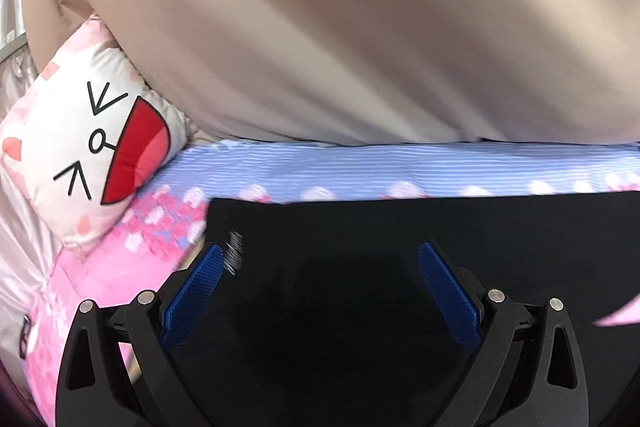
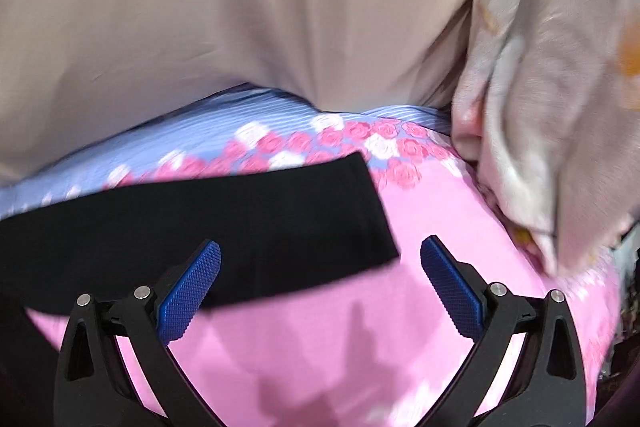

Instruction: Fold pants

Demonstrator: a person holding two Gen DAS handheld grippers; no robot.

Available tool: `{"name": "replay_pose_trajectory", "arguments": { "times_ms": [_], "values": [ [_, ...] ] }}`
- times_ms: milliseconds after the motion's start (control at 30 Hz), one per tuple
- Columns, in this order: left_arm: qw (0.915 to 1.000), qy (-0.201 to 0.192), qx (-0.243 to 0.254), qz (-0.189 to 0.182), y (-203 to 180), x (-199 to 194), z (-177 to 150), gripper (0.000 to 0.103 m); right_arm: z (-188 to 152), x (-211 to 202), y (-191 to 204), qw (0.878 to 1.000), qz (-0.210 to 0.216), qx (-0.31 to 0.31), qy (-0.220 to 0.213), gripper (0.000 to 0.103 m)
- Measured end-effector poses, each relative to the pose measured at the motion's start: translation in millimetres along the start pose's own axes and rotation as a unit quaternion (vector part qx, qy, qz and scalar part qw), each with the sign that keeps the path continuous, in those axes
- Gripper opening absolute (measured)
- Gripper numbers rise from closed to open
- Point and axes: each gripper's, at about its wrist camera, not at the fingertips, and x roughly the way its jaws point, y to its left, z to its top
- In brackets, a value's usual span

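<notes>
Black pants (image 1: pixel 400 247) lie flat on a pink and blue flowered bedsheet (image 1: pixel 280 167). In the left wrist view my left gripper (image 1: pixel 320 255) hovers open over the pants' left edge, near a small script logo (image 1: pixel 235 253); nothing sits between its blue pads. In the right wrist view the pants (image 2: pixel 200 219) end in a straight edge at the right. My right gripper (image 2: pixel 320 251) is open above that end, left pad over black cloth, right pad over the pink sheet (image 2: pixel 420 227).
A big beige cushion (image 1: pixel 340 27) runs along the back of the bed, also beige cushion (image 2: pixel 240 7). A white cartoon-face pillow (image 1: pixel 88 147) lies at the left. A crumpled pale flowered quilt (image 2: pixel 540 107) is heaped at the right.
</notes>
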Motion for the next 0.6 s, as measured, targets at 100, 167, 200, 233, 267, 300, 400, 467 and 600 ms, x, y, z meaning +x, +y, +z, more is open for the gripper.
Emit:
{"name": "replay_pose_trajectory", "arguments": {
  "times_ms": [100,167,200,233,267,300,400,467,600],
  "values": [
    [0.9998,0.014,0.003,0.013,19,31,11,0.097,21,31,-9,1.000,0.005,-0.004,0.019,0.098],
    [0.9995,0.027,-0.006,0.016,34,51,15,0.097,29,51,-7,0.999,0.002,-0.018,0.037,0.098],
    [0.9992,0.034,-0.015,0.018,43,61,17,0.097,32,61,-6,0.999,-0.004,-0.025,0.040,0.098],
    [0.9988,0.039,-0.024,0.018,50,68,19,0.097,33,65,-6,0.999,-0.004,-0.028,0.042,0.098],
    [0.9980,0.049,-0.038,0.012,61,79,21,0.097,35,72,-5,0.998,-0.004,-0.031,0.046,0.098],
    [0.9969,0.060,-0.050,0.012,70,89,22,0.097,36,77,-6,0.998,-0.004,-0.030,0.050,0.098],
    [0.9936,0.082,-0.076,0.016,95,111,23,0.097,38,93,-11,0.998,0.002,-0.020,0.066,0.082],
    [0.9919,0.091,-0.087,0.015,109,121,23,0.097,38,105,-13,0.997,0.006,-0.013,0.082,0.075],
    [0.9884,0.111,-0.102,0.016,128,141,21,0.097,33,111,-11,0.996,0.006,-0.014,0.082,0.075]
  ]
}}
